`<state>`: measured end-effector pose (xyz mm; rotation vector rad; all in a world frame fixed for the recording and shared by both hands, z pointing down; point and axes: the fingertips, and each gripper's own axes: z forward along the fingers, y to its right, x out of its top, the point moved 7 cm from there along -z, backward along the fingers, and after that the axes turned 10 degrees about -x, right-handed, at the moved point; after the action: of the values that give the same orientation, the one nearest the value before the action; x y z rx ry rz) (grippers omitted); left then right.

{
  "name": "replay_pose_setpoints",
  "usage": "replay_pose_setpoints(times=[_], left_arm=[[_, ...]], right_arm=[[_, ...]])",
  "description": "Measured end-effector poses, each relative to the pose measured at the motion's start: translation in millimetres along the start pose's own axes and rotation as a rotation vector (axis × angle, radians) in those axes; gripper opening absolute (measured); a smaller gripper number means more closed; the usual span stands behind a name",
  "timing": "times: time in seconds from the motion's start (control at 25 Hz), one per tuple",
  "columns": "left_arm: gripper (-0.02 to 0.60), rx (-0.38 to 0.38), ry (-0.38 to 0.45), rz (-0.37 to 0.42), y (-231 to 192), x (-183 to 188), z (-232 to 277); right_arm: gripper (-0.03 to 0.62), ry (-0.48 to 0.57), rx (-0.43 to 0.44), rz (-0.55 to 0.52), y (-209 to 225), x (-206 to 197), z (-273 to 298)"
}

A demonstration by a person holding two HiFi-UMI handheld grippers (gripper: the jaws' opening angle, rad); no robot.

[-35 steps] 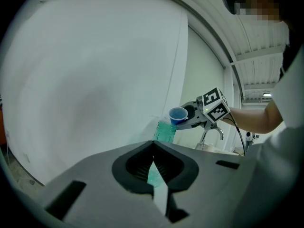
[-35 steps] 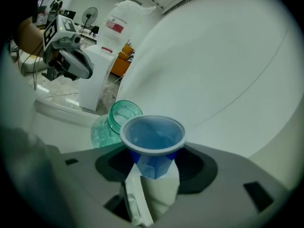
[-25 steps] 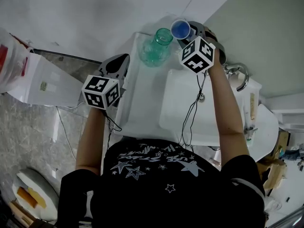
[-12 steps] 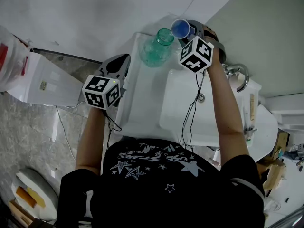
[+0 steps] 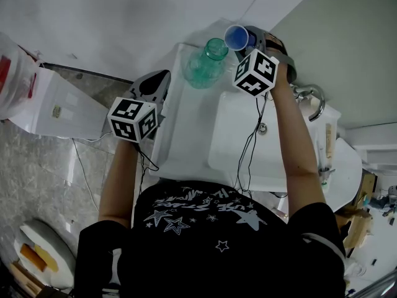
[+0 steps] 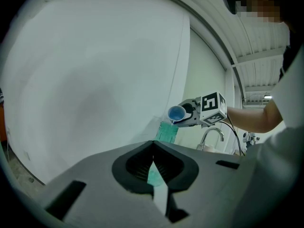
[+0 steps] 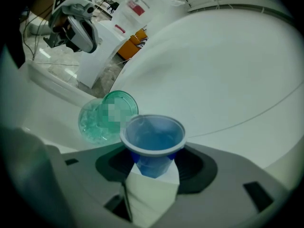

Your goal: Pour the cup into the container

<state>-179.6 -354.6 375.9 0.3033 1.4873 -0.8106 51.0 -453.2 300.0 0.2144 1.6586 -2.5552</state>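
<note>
A small blue plastic cup is held tilted, its mouth turned toward the green glass jar. The jar stands on the white counter at the far left corner of the sink. My right gripper is shut on the cup, whose rim hangs just right of and above the jar's open mouth. In the right gripper view the cup sits between the pads, with the jar beyond it. My left gripper hovers left of the counter, shut and holding nothing. From it I see the cup above the jar.
A white sink basin lies right of the jar, with a chrome faucet at its far right. A white bag stands on the floor at left. Cables hang from both grippers over the basin. A white wall lies behind the counter.
My right gripper has moved the cup slightly farther and higher beside the jar's mouth. The left gripper and the jar have stayed put.
</note>
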Motion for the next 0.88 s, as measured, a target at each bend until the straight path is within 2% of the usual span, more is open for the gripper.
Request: replay_pose_setpoints(times=[0.52, 0.64, 0.88], left_arm=[[0.011, -0.011, 0.004, 0.001, 2.8, -1.1, -5.0], [0.011, -0.011, 0.005, -0.001, 2.8, 0.1, -6.9], [0.011, -0.012, 0.012, 0.003, 6.9, 3.5, -12.3]], right_arm=[[0.255, 0.008, -0.048, -0.069, -0.3, 3.5, -3.3], [0.255, 0.013, -0.044, -0.046, 0.8, 5.1, -4.1], [0.256, 0.030, 0.003, 0.069, 1.5, 6.1, -6.4]])
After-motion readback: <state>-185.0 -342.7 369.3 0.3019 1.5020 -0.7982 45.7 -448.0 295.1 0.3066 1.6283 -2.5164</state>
